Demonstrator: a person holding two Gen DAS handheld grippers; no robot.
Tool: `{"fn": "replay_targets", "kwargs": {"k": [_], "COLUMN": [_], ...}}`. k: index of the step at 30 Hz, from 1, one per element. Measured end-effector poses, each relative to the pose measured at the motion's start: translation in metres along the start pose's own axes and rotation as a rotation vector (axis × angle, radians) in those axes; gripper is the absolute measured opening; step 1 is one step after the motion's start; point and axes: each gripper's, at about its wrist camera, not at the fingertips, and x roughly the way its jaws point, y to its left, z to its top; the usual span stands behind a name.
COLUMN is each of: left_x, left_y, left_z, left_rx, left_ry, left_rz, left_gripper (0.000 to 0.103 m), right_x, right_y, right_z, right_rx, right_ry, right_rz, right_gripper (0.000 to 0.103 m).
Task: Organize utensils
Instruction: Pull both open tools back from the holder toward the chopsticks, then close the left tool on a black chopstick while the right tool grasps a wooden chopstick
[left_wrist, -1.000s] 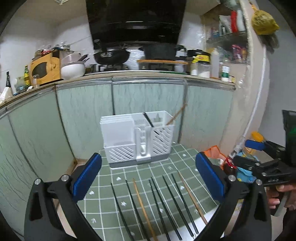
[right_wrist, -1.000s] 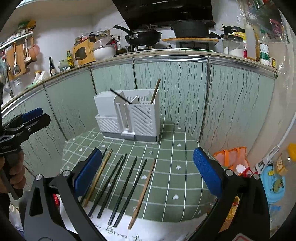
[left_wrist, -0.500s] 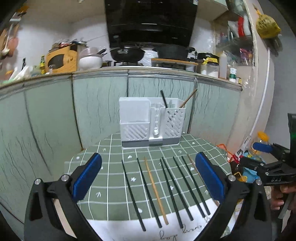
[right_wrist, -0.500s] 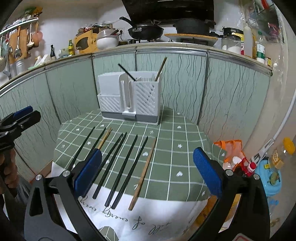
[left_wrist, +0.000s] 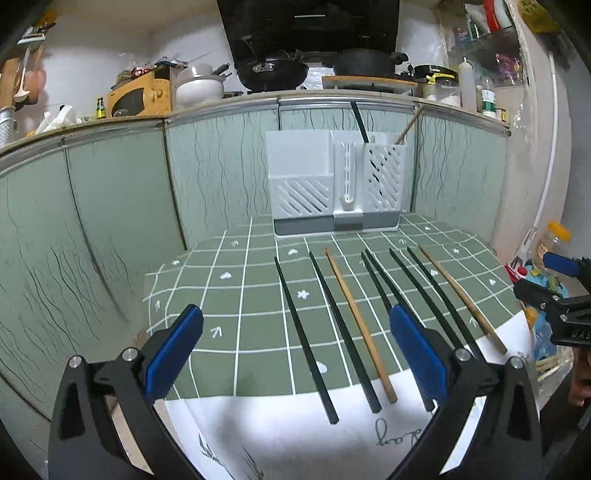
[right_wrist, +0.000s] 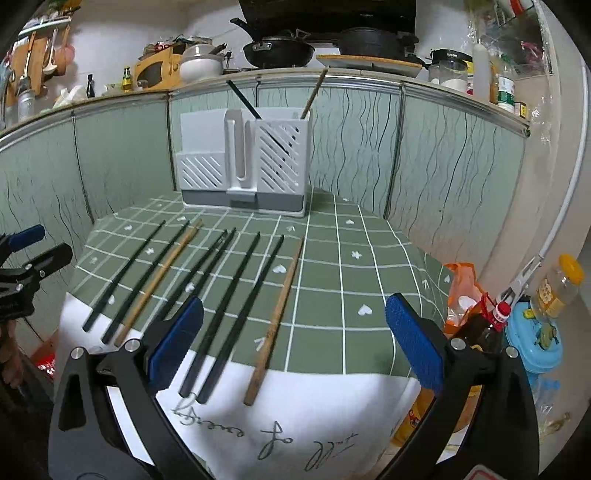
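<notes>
Several black chopsticks (left_wrist: 303, 328) and two wooden chopsticks (left_wrist: 360, 325) lie side by side on a green checked tablecloth (left_wrist: 240, 295). A white utensil holder (left_wrist: 334, 184) stands at the back and holds one black and one wooden chopstick. My left gripper (left_wrist: 295, 354) is open and empty above the near ends of the left chopsticks. My right gripper (right_wrist: 293, 343) is open and empty above the rightmost wooden chopstick (right_wrist: 279, 314). The holder shows in the right wrist view too (right_wrist: 243, 162).
Green cabinet panels (left_wrist: 122, 206) stand close behind and left of the table. Bottles, an orange bag (right_wrist: 461, 295) and a blue box (right_wrist: 535, 343) sit on the floor to the right. The near table edge is covered with white cloth (right_wrist: 314, 417).
Both grippers have dropped lower and moved in over the row of chopsticks. The holder now looks nearer. Both stay open and empty.
</notes>
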Motion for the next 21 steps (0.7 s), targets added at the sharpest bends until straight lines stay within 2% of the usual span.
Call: {"fn": "replay_targets", "kwargs": {"k": [5,7,9,13,15,18,21], "left_x": [0.013,0.018,0.024,0.035,0.041,0.052,0.056], "left_y": [0.006,0.008,0.008,0.007,0.005,0.0,-0.002], "left_z": [-0.013,-0.017,-0.02,-0.026,-0.03,-0.036,-0.039], "left_rx": [-0.039,-0.046,-0.04,-0.043,-0.026,-0.004,-0.002], "left_ry": [0.054,0.066,0.087,0.137,0.165,0.217,0.235], "left_rz": [-0.019,-0.019,-0.013,-0.003,0.01,0.022,0.011], "left_gripper": [0.097,0.094,0.085,0.077,0.066,0.058,0.049], "right_x": [0.011,0.017,0.021,0.027,0.029,0.033,0.036], "right_y": [0.001,0.001,0.002,0.006,0.007,0.01,0.008], "right_z": [-0.009,-0.011,-0.014,-0.019,-0.022,-0.026,-0.029], "right_rx": [-0.029,-0.033,-0.04,-0.064,-0.075,-0.096,-0.087], "right_ry": [0.042,0.066,0.082,0.105,0.113,0.123,0.136], "right_rz": [-0.02,-0.017,-0.018,-0.018,-0.028,-0.071,-0.074], "right_gripper": [0.095,0.095,0.095,0.094,0.092,0.089,0.081]}}
